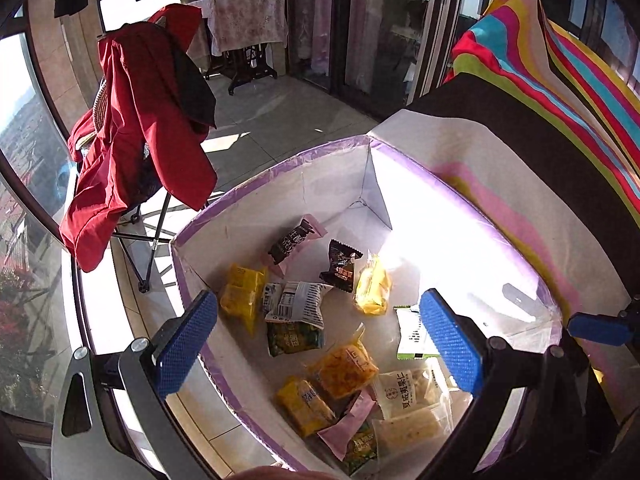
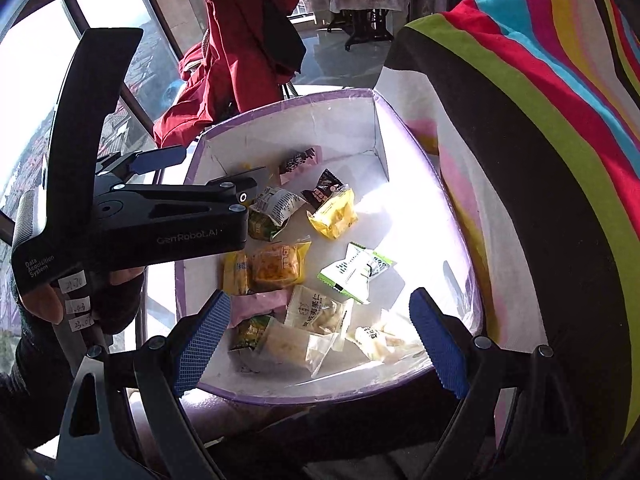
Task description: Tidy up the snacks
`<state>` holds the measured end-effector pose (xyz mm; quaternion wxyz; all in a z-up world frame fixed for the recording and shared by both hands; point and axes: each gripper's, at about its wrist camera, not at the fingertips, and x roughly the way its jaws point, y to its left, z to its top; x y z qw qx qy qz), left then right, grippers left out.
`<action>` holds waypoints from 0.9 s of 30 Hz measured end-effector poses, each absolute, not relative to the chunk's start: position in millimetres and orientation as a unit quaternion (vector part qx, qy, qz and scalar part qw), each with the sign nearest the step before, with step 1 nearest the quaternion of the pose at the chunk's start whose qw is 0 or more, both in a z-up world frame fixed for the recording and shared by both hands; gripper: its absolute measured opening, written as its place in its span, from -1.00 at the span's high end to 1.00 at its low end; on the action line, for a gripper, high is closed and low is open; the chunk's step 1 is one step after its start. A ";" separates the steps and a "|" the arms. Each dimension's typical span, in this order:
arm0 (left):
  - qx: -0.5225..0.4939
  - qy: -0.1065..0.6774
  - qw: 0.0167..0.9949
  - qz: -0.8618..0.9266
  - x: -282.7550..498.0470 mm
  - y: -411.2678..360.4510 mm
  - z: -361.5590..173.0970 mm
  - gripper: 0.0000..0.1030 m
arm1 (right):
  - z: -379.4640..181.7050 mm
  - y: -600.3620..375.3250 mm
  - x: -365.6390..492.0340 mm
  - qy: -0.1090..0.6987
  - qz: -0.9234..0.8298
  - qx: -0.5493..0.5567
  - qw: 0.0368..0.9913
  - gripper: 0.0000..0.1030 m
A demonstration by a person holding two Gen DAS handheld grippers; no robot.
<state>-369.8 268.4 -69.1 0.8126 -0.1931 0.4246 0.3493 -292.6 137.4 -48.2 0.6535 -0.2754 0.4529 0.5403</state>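
A white box with purple trim (image 1: 276, 164) (image 2: 288, 104) holds several snack packets: yellow ones (image 1: 372, 288) (image 2: 334, 214), an orange one (image 1: 346, 368) (image 2: 280, 266), black ones (image 1: 340, 266) (image 2: 322, 190), a white-and-green one (image 1: 412, 336) (image 2: 356, 272) and clear white ones (image 1: 402, 394) (image 2: 316, 310). My left gripper (image 1: 320, 346) is open and empty above the box's left side. It also shows in the right wrist view (image 2: 188, 170), held by a hand. My right gripper (image 2: 320, 340) is open and empty above the box's near edge. One of its blue fingertips (image 1: 598, 328) shows in the left wrist view.
A striped, multicoloured cloth (image 1: 560, 92) (image 2: 540, 100) lies to the right of the box. A folding chair draped with red clothing (image 1: 136, 140) (image 2: 240, 60) stands at the left by the windows. A covered sewing table (image 1: 248, 20) stands at the back on the tiled floor.
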 end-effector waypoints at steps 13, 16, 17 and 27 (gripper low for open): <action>-0.196 0.431 0.808 0.351 -369.6 269.6 -73.1 -0.96 | -52.7 136.8 -293.0 0.466 0.538 -0.272 0.647 -0.70; -0.196 0.431 0.808 0.351 -369.6 269.3 -73.1 -0.96 | -53.1 136.3 -292.2 0.469 0.536 -0.271 0.647 -0.70; -0.196 0.431 0.808 0.351 -369.6 269.2 -73.2 -0.96 | -53.2 136.1 -292.2 0.469 0.536 -0.271 0.647 -0.70; -0.198 0.433 0.807 0.350 -369.5 268.8 -74.6 -0.96 | -55.6 135.7 -292.0 0.475 0.534 -0.271 0.645 -0.70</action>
